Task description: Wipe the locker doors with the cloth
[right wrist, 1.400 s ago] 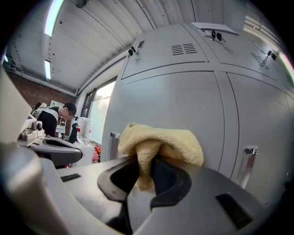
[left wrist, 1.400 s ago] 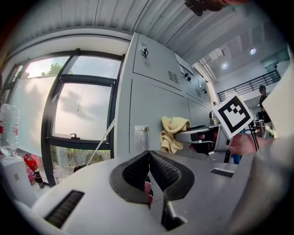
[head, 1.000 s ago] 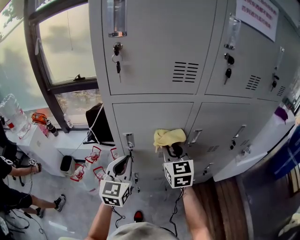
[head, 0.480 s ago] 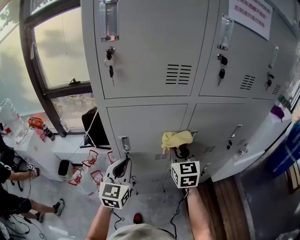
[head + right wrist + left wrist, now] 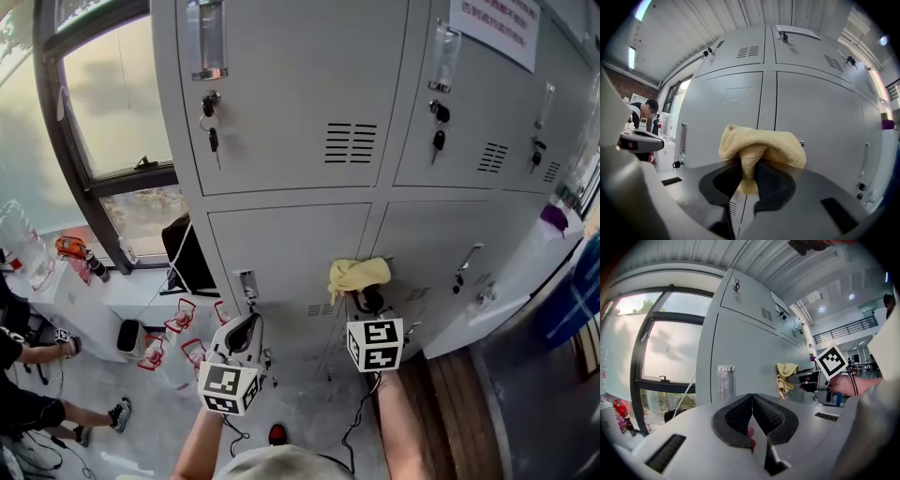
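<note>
A yellow cloth is bunched in my right gripper, which is shut on it. The cloth sits against the grey lower locker doors, close to the seam between the two lower doors. My left gripper hangs lower left of the cloth, in front of the left lower door, shut with nothing between its pads. The upper locker doors carry keys and vents.
A dark-framed window stands left of the lockers. Below it are a white sill with bottles, a black bag and a person's legs on the floor. A purple object rests on a white ledge at right.
My right gripper has carried the cloth rightwards along the lower doors, from the left door onto the seam area. The left gripper has stayed about where it was.
</note>
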{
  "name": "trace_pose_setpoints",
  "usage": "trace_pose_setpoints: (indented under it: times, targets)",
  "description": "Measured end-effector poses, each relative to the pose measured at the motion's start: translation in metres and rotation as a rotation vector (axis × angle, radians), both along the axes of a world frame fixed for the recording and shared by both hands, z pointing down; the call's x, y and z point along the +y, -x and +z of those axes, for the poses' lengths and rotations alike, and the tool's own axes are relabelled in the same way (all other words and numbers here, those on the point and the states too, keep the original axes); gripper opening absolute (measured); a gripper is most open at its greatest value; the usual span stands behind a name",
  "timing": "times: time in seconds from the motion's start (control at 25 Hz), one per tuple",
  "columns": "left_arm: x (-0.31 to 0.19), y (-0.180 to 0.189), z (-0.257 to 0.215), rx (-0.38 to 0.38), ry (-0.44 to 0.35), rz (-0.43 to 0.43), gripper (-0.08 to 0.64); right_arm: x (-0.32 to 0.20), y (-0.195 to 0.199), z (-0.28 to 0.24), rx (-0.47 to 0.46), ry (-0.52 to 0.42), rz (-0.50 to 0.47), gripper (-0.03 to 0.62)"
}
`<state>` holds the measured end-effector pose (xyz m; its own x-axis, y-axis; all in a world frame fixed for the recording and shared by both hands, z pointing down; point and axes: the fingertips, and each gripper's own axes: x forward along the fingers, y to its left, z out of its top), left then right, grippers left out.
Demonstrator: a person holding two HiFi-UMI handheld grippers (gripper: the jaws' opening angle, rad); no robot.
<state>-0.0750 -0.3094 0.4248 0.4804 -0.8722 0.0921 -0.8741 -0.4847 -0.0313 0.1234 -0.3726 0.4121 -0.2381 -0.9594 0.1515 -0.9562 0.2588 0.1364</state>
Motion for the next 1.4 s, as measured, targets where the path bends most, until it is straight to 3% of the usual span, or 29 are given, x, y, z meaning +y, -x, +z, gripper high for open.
trace_pose_setpoints:
  times: [0.48,1.4]
  targets:
    - [0.005,0.009,0.003,0.002,0.005,-0.04,0.023,0.046,0.049,0.003,-0.021,-0.027,-0.114,0.077]
    - [0.015,0.057,0.052,-0.007,0.105,-0.178,0.023,0.048,0.157,0.091,-0.014,0.143,-0.371,0.077]
